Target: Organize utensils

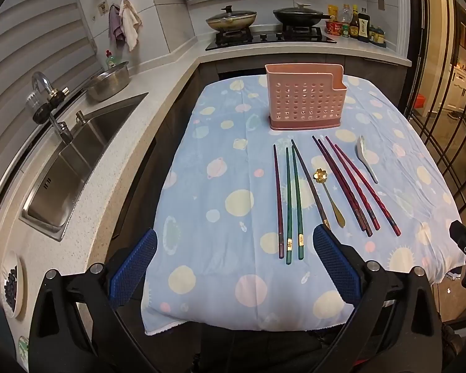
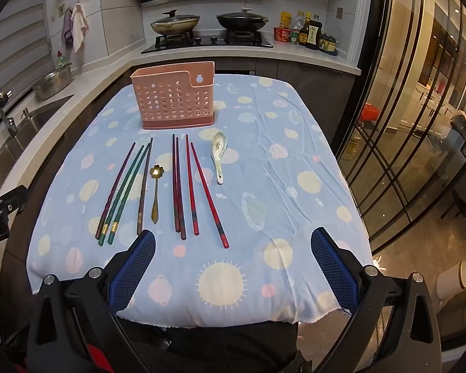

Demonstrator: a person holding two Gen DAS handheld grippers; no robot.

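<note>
i see my left gripper (image 1: 234, 262) spread wide, holding nothing; the green chopsticks (image 1: 293, 202) lie just ahead between its jaws. my right gripper (image 2: 233, 262) gapes wide too, empty; the red chopsticks (image 2: 198, 189) lie ahead.

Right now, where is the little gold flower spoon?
The gold flower spoon lies flat on the tablecloth, between the dark chopstick on its left and the red chopsticks on its right, in front of the pink holder.

left wrist: bench (image 1: 220, 295) near edge, tilted down | right wrist: likewise, further right | shared: pink holder (image 2: 174, 101), stove beyond
</note>
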